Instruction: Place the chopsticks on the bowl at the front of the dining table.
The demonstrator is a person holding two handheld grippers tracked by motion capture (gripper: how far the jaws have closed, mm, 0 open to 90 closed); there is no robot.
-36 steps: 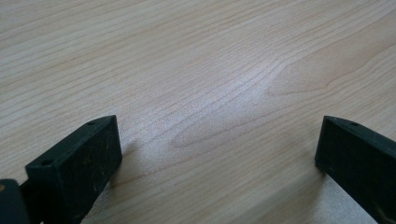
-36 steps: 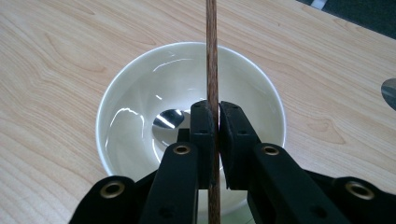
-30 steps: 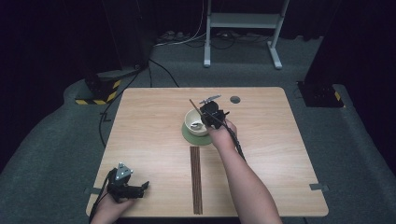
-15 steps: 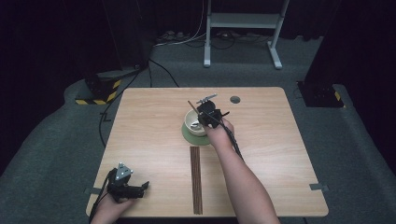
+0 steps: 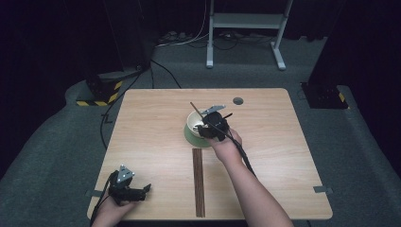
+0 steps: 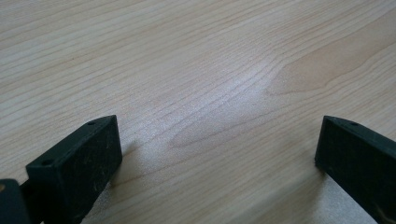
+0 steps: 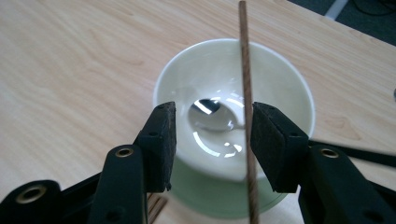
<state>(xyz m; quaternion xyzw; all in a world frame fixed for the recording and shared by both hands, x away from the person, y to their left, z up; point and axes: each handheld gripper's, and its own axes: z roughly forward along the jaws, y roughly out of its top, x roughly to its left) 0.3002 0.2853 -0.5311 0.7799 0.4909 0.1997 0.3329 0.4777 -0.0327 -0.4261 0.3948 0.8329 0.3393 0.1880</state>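
A white bowl stands on a green saucer at the middle of the table. A dark wooden chopstick lies across the bowl, its far end poking past the rim. My right gripper hovers over the bowl's near side. Its jaws have just been opening and now stand apart. The chopstick runs between them, close to the right-hand pad and well clear of the other. My left gripper rests open at the front left, with bare wood between its jaws.
A bundle of several dark chopsticks lies lengthwise on the wooden table, just in front of the saucer. A small round hole sits near the far edge. Dark floor, cables and a metal stand lie beyond.
The right hand has drawn back a little toward the near side of the bowl, while the chopstick still lies across the bowl. The left hand has stayed put.
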